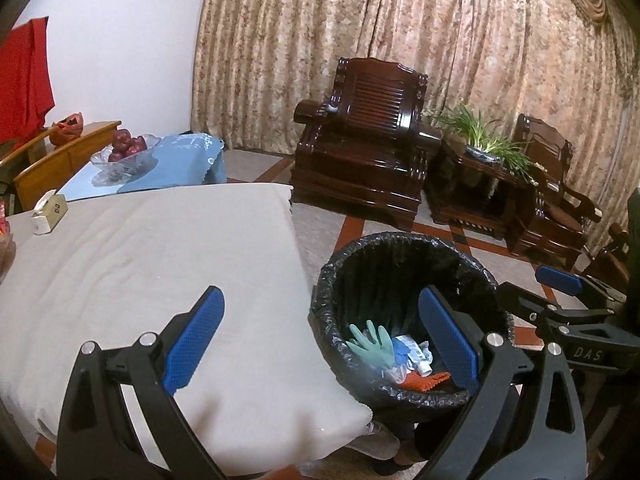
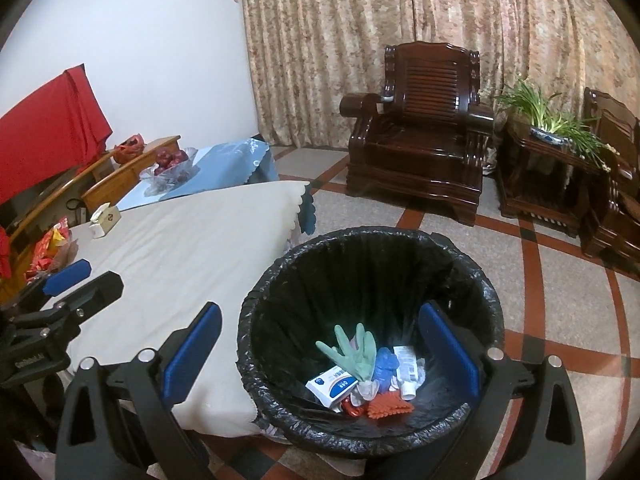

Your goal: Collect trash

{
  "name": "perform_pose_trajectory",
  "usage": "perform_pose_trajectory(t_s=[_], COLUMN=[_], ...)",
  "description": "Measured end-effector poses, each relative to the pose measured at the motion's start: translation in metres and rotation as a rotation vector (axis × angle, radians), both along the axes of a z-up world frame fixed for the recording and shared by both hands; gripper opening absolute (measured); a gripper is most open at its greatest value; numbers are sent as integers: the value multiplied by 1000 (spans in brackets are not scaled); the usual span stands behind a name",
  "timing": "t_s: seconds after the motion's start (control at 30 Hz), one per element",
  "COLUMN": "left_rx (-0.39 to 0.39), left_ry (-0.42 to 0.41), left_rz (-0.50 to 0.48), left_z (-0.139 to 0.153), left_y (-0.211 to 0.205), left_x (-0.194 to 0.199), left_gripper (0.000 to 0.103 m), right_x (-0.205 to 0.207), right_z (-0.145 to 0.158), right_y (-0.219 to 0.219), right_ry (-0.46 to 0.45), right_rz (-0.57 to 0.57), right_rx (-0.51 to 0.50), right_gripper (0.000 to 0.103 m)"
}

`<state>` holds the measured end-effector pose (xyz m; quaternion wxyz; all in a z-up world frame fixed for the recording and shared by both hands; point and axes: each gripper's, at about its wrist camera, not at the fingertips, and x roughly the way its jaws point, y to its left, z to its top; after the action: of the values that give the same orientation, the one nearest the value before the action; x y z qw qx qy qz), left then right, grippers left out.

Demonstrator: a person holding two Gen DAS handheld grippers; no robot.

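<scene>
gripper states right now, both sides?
Left gripper: open, holding nothing, over the table edge and trash bin.
Right gripper: open, holding nothing, above the bin.

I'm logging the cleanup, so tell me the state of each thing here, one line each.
Left tongs: open, empty.
Right tongs: open, empty, above the bin.
Trash bin: upright, lined with a black bag, partly filled.
Green glove: in the bin.
White and blue box: in the bin.
Table: covered with a beige cloth.
Tissue box: on the table, open.
Fruit bowl: holding red fruit.
</scene>
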<state>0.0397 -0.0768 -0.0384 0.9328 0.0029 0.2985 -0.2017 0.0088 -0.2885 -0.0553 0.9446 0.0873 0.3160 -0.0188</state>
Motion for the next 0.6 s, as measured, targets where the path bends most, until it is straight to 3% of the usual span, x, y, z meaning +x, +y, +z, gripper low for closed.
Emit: perform_pose_trajectory(t_s=[0.6], left_rx=[8], left_ry=[-34], left_rz=[27], left_z=[9], left_y=[5], left_x=[-10], left_gripper=[95], right_x=[3], right_z=[6], right_y=[10], right_ry=[-8], right_rz=[23], right_rx=[-13], right_gripper=[97])
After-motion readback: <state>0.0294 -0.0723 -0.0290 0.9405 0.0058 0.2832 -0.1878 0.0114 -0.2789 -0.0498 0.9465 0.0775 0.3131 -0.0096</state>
